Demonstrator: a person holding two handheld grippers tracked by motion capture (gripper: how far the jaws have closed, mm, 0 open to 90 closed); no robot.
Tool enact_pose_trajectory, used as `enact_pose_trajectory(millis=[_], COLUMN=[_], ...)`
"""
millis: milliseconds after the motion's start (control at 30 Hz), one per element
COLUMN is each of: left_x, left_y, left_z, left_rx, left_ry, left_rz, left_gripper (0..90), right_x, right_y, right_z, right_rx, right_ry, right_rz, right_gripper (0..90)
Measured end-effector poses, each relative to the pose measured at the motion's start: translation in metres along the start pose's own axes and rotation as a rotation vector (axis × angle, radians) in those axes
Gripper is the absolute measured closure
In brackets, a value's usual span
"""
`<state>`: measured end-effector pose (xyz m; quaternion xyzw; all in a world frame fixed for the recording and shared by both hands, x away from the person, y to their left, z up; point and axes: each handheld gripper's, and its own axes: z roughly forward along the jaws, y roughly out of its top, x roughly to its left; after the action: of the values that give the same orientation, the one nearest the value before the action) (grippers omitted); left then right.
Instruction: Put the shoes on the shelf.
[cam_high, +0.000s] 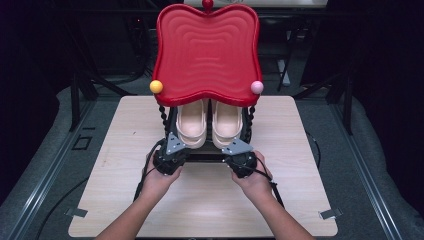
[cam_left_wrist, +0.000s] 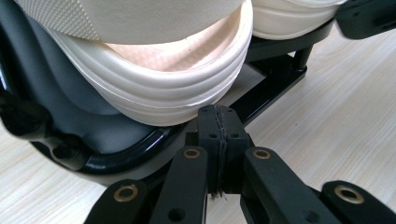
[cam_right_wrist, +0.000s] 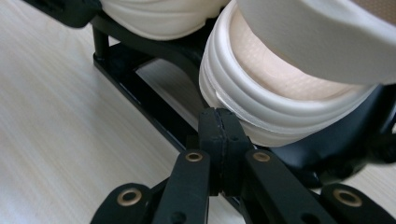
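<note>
Left gripper (cam_left_wrist: 219, 135): jaws pressed flat together, pad on pad, nothing between them. Tips sit just near of the heel of the left sandal (cam_left_wrist: 163, 88), at the black lip of the rack's lower shelf (cam_left_wrist: 121, 154); whether the tips touch the heel I cannot tell. In the high view the left gripper (cam_high: 172, 145) is at the near left corner of the rack, held by the left hand (cam_high: 157, 180), grey three-cornered plate on top, cable trailing down to the near left.

Right gripper (cam_right_wrist: 220, 137): jaws likewise fully together, holding nothing. Tips lie just near of the heel of the right sandal (cam_right_wrist: 289, 88), over the black base bar (cam_right_wrist: 140, 93) of the rack. High view: right gripper (cam_high: 239, 148) at the near right corner of the rack, right hand (cam_high: 255, 177) behind it, cable running off to the near right.

Sandals: a cream pair with ribbed soles and wide straps, side by side on the lower shelf, heels toward the person, toes pointing far. Left sandal (cam_high: 191, 122) and right sandal (cam_high: 226, 122) are just beside each other, about mid-table, half covered from above by the rack's top.

Rack: black frame with beaded posts, topped by a glossy red tray (cam_high: 207, 50) with wavy edge and rippled face. Yellow ball (cam_high: 156, 86) at its near left corner, pink ball (cam_high: 257, 87) at near right, red knob (cam_high: 207, 4) at the far edge.

Table (cam_high: 125, 165): pale wood, square, set on grey floor; dark surroundings beyond.
</note>
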<state>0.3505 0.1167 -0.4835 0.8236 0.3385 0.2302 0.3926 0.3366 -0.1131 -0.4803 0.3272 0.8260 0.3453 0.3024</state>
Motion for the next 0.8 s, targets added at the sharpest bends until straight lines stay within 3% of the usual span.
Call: enact_pose_trajectory(millis=[367,800], left_x=[0.005,0.008], left_y=[0.006,0.005], left_z=[0.010,0.017], left_rx=[0.013,0.004], left_ry=[0.008,0.005], left_rz=[-0.018,-0.042], left_gripper=[89.8,88.2], right_x=[0.001,0.000], right_y=[0.013,0.015], right_z=[0.021,0.026], right_rx=[-0.004,0.006], right_ry=[0.010,0.011], right_rz=[0.035,0.047], right_gripper=[90.0,90.0])
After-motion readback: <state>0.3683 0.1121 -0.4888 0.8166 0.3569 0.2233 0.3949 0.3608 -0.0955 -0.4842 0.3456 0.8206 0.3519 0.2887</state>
